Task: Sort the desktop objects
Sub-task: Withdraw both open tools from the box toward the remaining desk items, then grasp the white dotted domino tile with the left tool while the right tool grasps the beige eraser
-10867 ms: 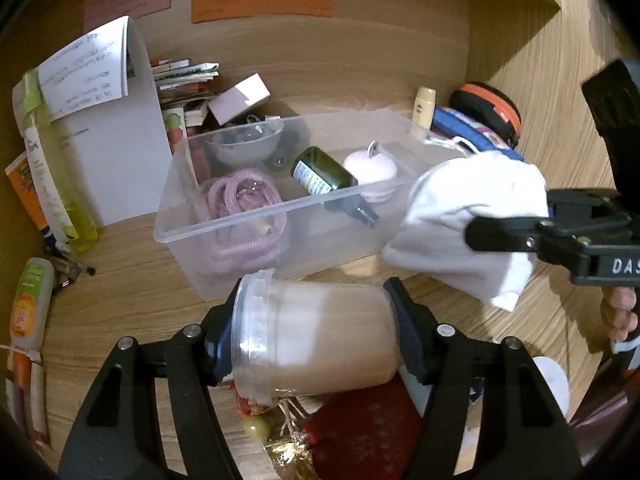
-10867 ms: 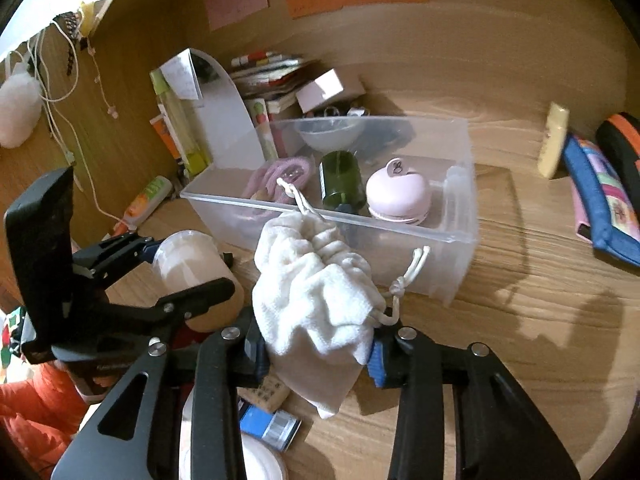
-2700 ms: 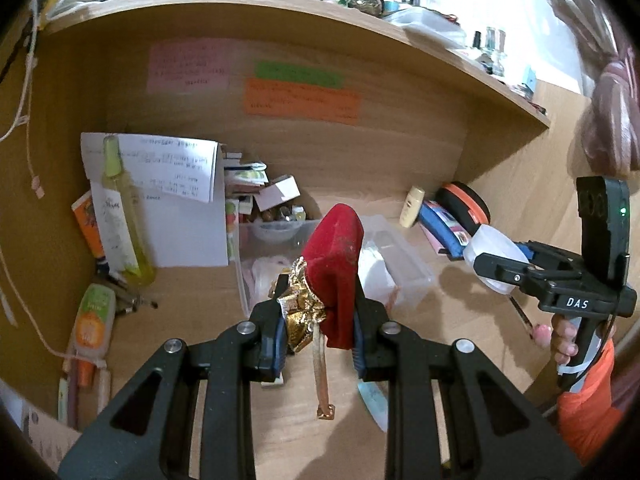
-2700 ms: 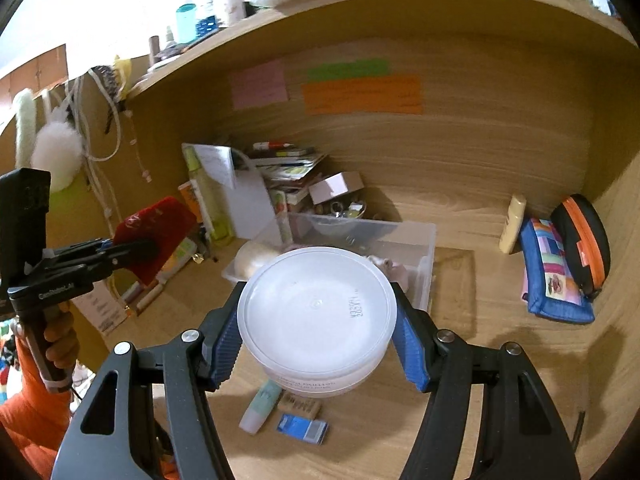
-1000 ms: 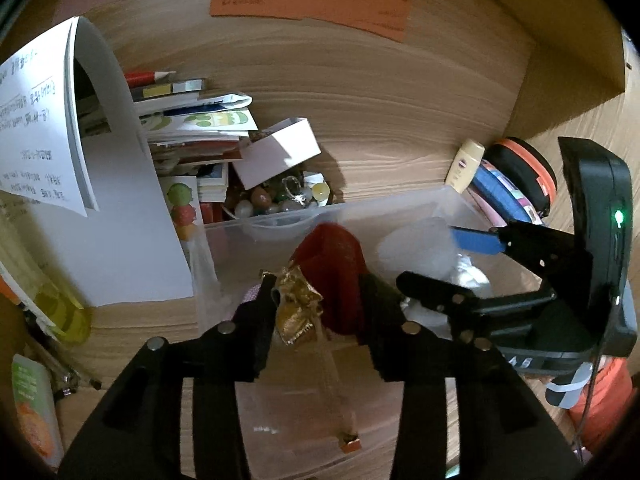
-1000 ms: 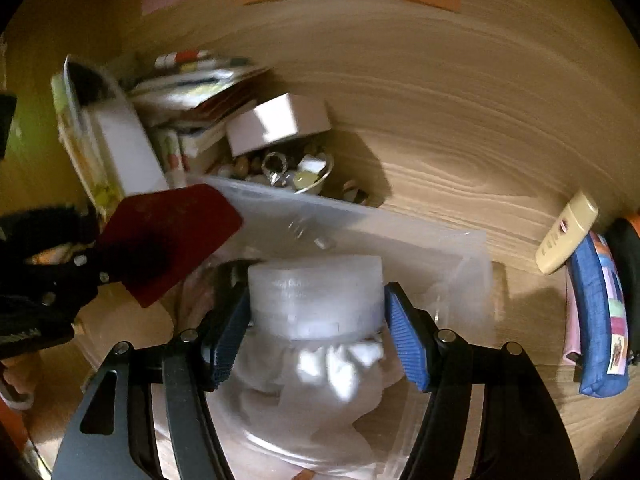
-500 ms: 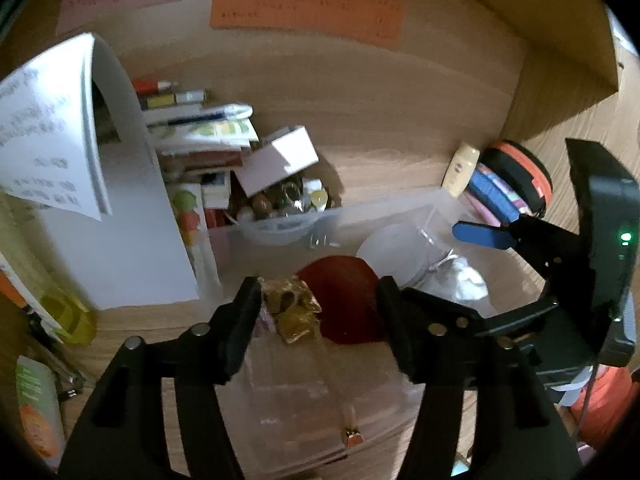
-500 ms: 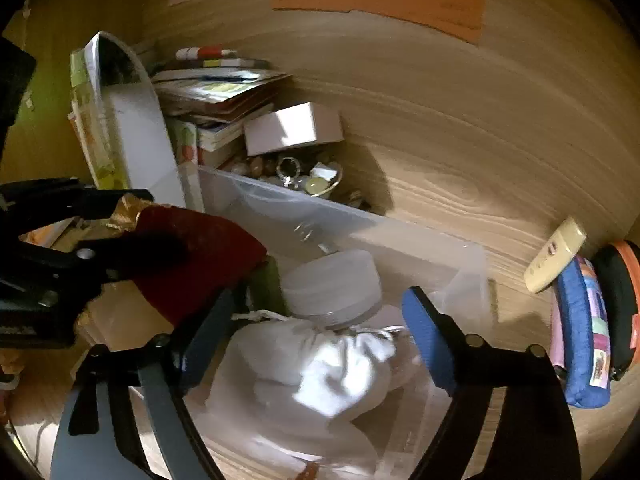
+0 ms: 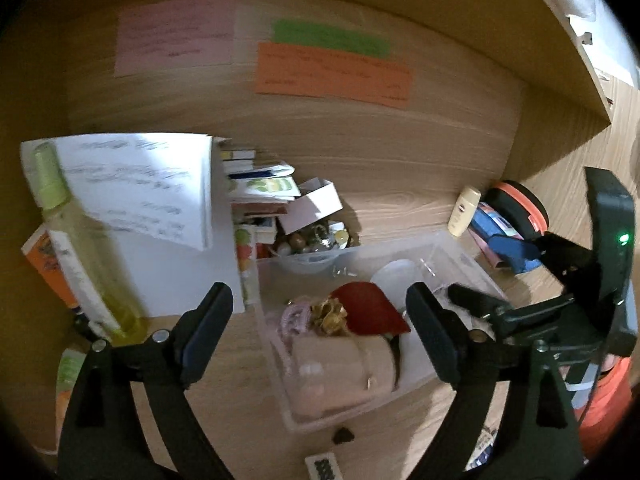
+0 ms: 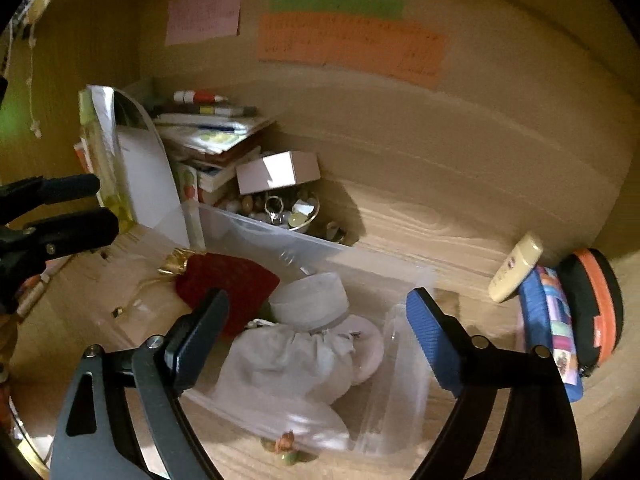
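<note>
Red velvet pouch [image 9: 370, 310] lies in the clear plastic bin [image 9: 456, 256], resting on the beige jar [image 9: 340, 376] with its gold tassel [image 9: 328, 316] bunched at the neck. Treat it as light, soft and limp: it probably folds under pressure and offers no stiff edge. If you must take it up again, grip the gathered neck beside the tassel, where the fabric is thickest.

Beside it sits the round white tub [image 10: 310, 300], tilted on the white drawstring bag [image 10: 288, 356]. Expect the tub to be rigid, smooth and somewhat slippery; take it across its side wall, not the lid. The bag is soft and best gripped at its cinched top.

Your left gripper [image 9: 320, 320] hangs above the bin's near end, angled downward. Its jaws are opening and nothing is between the pads; the pouch lies below them, released.

Your right gripper [image 10: 316, 320] is likewise angled down over the bin. Its jaws are opening too, standing apart on both sides of the tub without touching it. In the left wrist view it appears at the right, held by a hand [image 9: 608, 360] with an orange sleeve [image 9: 604, 400].
</note>
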Demonstrator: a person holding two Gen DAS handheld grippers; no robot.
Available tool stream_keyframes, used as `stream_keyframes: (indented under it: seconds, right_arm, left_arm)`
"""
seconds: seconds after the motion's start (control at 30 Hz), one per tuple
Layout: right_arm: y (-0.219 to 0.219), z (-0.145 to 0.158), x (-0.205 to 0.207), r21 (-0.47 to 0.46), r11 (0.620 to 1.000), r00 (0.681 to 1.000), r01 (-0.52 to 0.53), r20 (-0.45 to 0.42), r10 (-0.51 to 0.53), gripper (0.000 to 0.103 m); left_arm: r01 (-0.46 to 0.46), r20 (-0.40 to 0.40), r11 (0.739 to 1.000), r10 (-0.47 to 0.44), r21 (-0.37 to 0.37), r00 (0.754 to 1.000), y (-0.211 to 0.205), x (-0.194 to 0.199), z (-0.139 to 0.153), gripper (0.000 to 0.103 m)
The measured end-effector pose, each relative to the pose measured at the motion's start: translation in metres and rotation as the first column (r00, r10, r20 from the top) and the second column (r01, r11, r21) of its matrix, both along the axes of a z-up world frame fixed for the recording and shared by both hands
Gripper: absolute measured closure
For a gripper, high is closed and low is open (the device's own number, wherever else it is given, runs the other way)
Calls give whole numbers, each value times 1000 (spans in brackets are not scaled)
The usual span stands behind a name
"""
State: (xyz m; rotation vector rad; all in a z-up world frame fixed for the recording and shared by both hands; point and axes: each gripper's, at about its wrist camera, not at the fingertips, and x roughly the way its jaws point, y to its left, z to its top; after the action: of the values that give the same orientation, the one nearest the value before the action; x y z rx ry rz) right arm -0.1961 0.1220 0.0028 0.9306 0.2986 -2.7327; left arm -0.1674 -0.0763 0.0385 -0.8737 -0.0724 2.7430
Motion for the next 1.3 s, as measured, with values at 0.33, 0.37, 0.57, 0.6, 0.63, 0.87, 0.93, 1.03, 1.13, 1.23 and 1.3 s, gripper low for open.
stream_keyframes:
  seconds: [0.33,0.37,0.57,0.6,0.63,0.87,0.93,1.03,1.13,1.23,1.3]
  right_arm:
    - [9,8,52,-18,1000,999,19,-35,-20,13]
    - [9,6,57,-20,1000,999,18,-34,-19,12]
    - [14,-11,84,-49,998,1000,26,-5,-26,12]
    - [15,-14,86,-54,998,1000,26,2,-26,12]
    - [17,-17,90,-59,998,1000,29,10,-28,12]
    - [26,-43,113,-105,994,996,44,79,-36,12]
    - [26,-54,118,-114,992,994,48,107,-36,12]
    - [19,-68,124,-99,995,989,18,151,-2,12]
    - [11,-75,131,-43,999,990,4,144,2,12]
    - [11,-78,135,-43,999,988,-1,152,8,12]
    - [12,-82,137,-52,999,986,-1,165,10,12]
  left_arm:
    - [-56,41,998,58,-35,997,-14,36,-19,11]
    - [-58,46,998,60,-40,997,-16,39,-21,11]
    - [-56,104,996,63,-73,993,-12,53,-45,11]
    - [-56,113,995,64,-79,992,-11,55,-49,11]
    - [-54,124,995,65,-85,990,-10,57,-54,11]
    - [-49,158,995,62,-89,985,-4,72,-74,11]
    - [-32,170,995,48,-93,984,-1,75,-81,11]
    - [-27,165,993,47,-118,985,5,80,-88,11]
    - [-11,173,992,32,-123,984,9,83,-95,17]
    - [9,192,992,15,-127,981,14,82,-100,29]
    - [16,202,992,10,-127,979,16,81,-103,33]
